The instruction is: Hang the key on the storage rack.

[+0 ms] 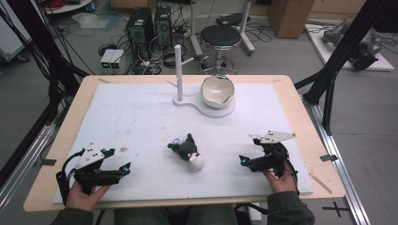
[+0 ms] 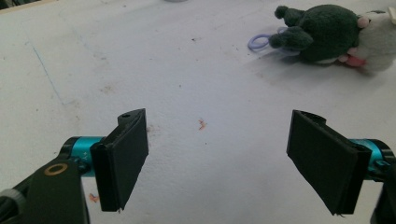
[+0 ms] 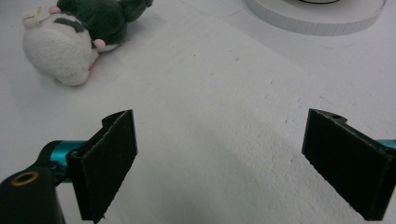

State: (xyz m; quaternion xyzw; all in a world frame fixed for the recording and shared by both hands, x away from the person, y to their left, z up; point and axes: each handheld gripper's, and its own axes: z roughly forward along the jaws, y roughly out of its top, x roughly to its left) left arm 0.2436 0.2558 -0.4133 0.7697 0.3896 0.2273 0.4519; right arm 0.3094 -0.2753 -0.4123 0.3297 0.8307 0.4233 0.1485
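A wooden table carried a white foam-like mat, its surface grainy and flecked with small stains. Near the middle of the mat's front half lay a plush toy on its side, fuzzy, with a dark green-grey body and a rounded white end (pink spots showed where the two colours met). A thin lilac loop lay on the mat touching it. At the far edge stood a smooth white stand: a flat base, an upright post with short pegs, and a glossy cream bowl tilted on the base. The bowl's rim looked uneven, though it was too small to tell why.

The left gripper rested at the near left, its flat black jaws spread wide over bare mat. The right gripper sat at the near right, jaws likewise wide apart and holding nothing. The toy lay between the two, well apart from both. Both hands were partly cut off by the bottom edge.
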